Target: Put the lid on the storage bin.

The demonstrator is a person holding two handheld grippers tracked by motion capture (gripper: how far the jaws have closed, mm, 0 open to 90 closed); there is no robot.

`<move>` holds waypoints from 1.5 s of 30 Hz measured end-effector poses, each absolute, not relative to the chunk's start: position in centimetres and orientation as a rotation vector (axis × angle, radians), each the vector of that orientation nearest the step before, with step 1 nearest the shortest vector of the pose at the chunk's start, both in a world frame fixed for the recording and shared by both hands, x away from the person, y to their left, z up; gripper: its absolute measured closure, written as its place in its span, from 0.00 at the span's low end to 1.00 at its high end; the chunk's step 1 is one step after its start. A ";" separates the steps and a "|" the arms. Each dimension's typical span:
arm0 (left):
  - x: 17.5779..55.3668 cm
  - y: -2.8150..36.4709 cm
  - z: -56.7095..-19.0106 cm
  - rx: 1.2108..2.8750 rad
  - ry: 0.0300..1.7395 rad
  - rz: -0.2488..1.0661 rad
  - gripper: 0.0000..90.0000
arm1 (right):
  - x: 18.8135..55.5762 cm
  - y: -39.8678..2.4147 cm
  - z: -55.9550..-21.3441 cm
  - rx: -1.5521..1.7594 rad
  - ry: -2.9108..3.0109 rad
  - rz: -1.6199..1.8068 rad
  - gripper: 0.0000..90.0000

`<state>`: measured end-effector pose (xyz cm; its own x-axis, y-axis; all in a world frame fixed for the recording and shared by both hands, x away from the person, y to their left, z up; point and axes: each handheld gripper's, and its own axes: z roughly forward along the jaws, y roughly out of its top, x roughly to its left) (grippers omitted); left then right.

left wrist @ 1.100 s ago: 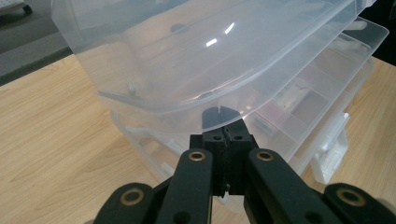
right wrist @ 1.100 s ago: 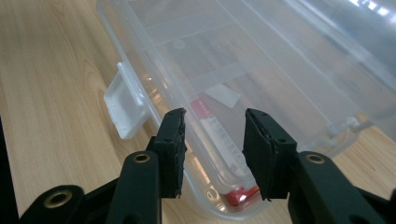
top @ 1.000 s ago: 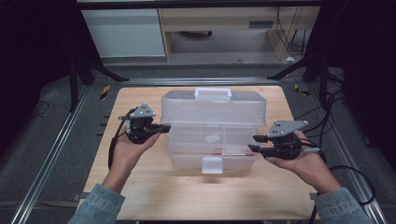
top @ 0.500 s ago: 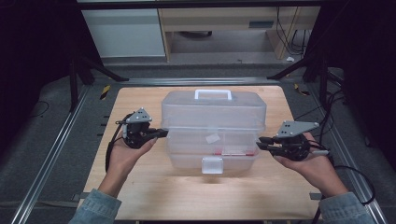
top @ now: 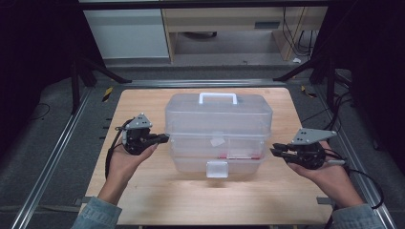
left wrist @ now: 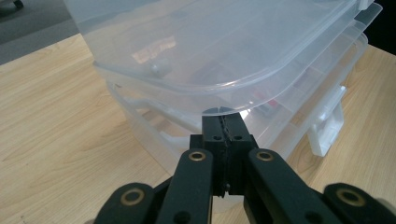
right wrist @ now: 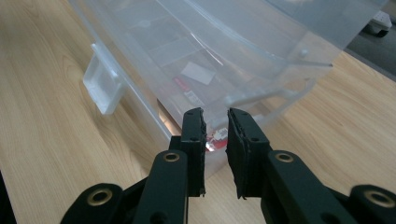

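The clear tiered box [top: 218, 129] sat mid-counter [top: 143, 195], the left tool [top: 163, 139] shut at its side, the right tool [top: 276, 152] slightly open beside it, seemingly readying a two-sided lift.

Clear storage box [top: 218, 131] between bare table [top: 143, 200] margins

No text, brand, number or sign can be read anywhere in these pictures. Inside the clear plastic box [top: 218, 131] lie a small white slip [right wrist: 197, 73] and a red-and-white label [right wrist: 216, 136], but whatever is printed on them is too small and blurred behind the plastic to make out. The yellow-and-black strip [top: 108, 93] on the frame beside the desk [top: 143, 191] shows a striped pattern and no letters.
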<state>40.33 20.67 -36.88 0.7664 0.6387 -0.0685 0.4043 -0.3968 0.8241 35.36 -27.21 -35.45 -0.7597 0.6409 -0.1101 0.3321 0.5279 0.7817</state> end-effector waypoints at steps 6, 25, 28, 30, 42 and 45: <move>39.8 20.7 -37.8 2.069 0.775 0.321 1.00 | 35.1 -28.1 -36.5 0.848 2.369 1.076 0.83; 39.0 20.9 -39.9 2.135 0.791 0.307 1.00 | 35.3 -28.8 -39.2 0.952 2.365 1.043 0.71; 39.0 21.1 -40.1 2.137 0.797 0.300 1.00 | 35.4 -28.8 -39.5 0.962 2.366 1.044 0.70; 39.0 21.2 -40.2 2.142 0.799 0.300 1.00 | 35.5 -28.9 -39.6 0.969 2.366 1.042 0.68; 38.8 22.4 -40.6 2.104 0.846 0.304 0.95 | 35.5 -29.1 -40.5 1.003 2.360 1.023 0.61; 38.7 22.6 -40.5 2.104 0.850 0.325 0.92 | 35.5 -29.2 -40.6 1.007 2.358 1.017 0.59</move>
<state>38.67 22.61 -40.50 0.7382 0.6717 -0.0625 0.4591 -0.4323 0.7761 35.54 -29.17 -40.62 -0.6707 0.7393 -0.0596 0.4640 0.4808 0.7440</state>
